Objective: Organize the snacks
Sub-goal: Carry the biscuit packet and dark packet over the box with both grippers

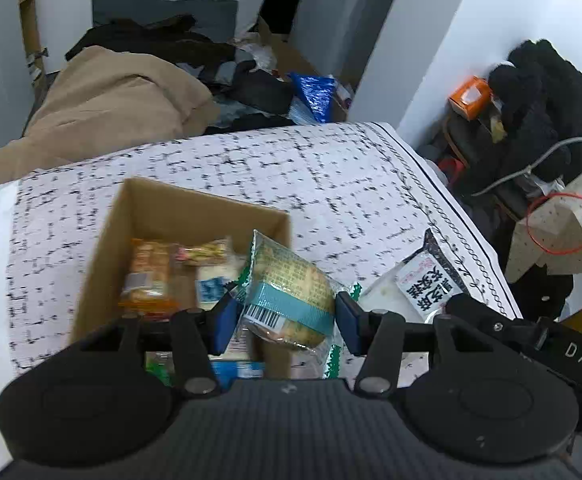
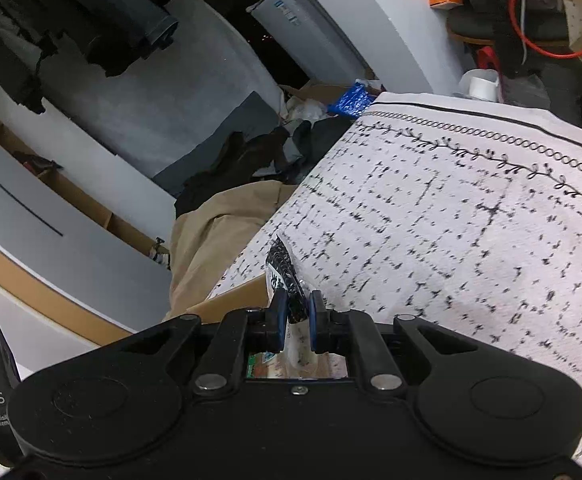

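While our left gripper (image 1: 287,316) pinches the green snack (image 1: 291,296) over the box (image 1: 103,248), our right gripper (image 2: 295,322) clamps a white packet (image 2: 285,284) just beside its rim.

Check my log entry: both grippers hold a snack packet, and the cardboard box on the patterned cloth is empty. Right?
Not quite. The left wrist view shows the cardboard box already holds several packets. The rest stands: the left gripper holds a green-trimmed packet, the right gripper a black-and-white packet.
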{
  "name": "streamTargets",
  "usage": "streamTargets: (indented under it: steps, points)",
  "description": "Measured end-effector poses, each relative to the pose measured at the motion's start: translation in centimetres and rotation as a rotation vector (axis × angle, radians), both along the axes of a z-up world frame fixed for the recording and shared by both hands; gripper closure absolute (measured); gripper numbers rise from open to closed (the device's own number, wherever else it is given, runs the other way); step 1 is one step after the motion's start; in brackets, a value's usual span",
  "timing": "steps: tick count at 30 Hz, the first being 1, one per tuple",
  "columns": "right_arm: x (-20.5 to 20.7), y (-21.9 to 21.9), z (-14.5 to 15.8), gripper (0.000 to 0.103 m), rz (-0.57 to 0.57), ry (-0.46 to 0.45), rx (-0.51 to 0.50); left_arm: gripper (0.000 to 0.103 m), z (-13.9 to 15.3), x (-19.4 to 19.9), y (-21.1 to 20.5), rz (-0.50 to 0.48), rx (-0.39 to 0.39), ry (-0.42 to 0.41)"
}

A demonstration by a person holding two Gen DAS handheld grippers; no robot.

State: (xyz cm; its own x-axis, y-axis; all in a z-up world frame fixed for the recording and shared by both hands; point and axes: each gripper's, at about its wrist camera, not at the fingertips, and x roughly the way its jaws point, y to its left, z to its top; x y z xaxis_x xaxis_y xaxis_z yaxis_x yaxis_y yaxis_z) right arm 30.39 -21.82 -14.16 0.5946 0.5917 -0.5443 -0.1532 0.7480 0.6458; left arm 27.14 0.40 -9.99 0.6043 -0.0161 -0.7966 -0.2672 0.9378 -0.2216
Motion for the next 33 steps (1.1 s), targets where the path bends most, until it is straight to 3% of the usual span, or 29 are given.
streamTargets:
  steps: [21,33]
  points:
    - [-1.2,7.5,0.9,0.092,0.081,-0.006,-0.033,0.051,0.0,-3.3,8.0,0.128,0.007,0.011]
    - [-0.8,9.9,1.4,0.092,0.092,-0.013,-0.082,0.045,-1.3,-3.6,10.9,0.198,-0.103,0.048]
